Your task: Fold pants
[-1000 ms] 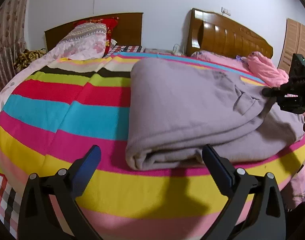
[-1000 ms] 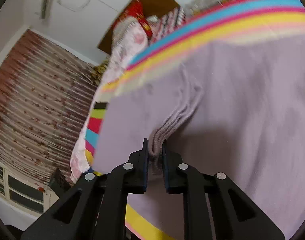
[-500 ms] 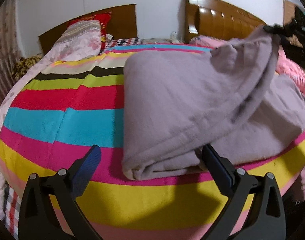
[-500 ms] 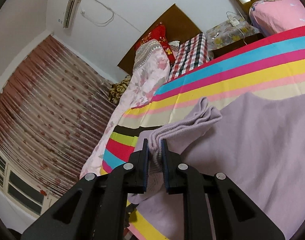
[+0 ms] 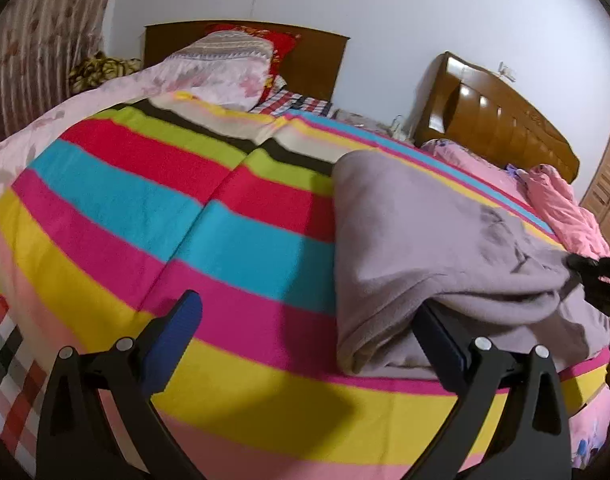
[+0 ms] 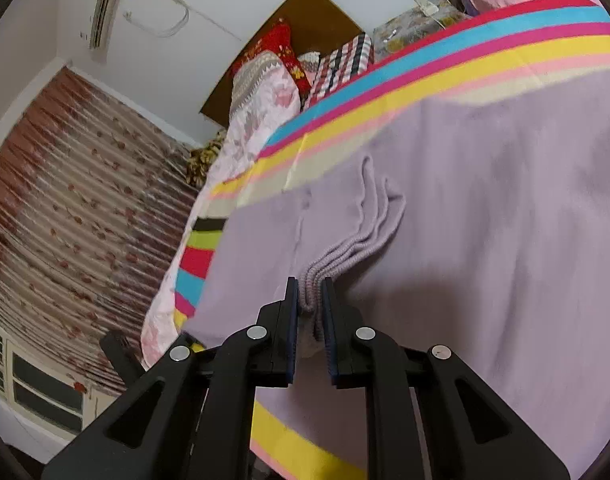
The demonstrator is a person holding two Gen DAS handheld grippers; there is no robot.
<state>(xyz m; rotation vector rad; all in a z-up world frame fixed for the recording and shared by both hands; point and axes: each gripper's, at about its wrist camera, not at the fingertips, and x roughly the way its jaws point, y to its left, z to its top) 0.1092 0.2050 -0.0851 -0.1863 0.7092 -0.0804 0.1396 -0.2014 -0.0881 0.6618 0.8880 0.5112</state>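
Note:
Lilac pants (image 5: 425, 240) lie folded on the striped bedspread (image 5: 185, 220), at the right of the left wrist view. My left gripper (image 5: 305, 320) is open, low over the bed's near edge; its right finger is tucked under the pants' near fold. My right gripper (image 6: 309, 300) is shut on the ribbed cuffs (image 6: 345, 248) of the pants, low over the cloth (image 6: 505, 220). It shows as a dark shape at the right edge of the left wrist view (image 5: 597, 276).
Pillows (image 5: 221, 68) and a dark headboard (image 5: 305, 60) lie at the far end. A second wooden headboard (image 5: 493, 120) and pink bedding (image 5: 565, 208) are at the right. Curtains (image 6: 65, 200) and a window (image 6: 33, 380) are at the left.
My right gripper lifted the cuffs high, then brought them down onto the pants at the right. My left gripper shifted left and its right finger slid under the fold.

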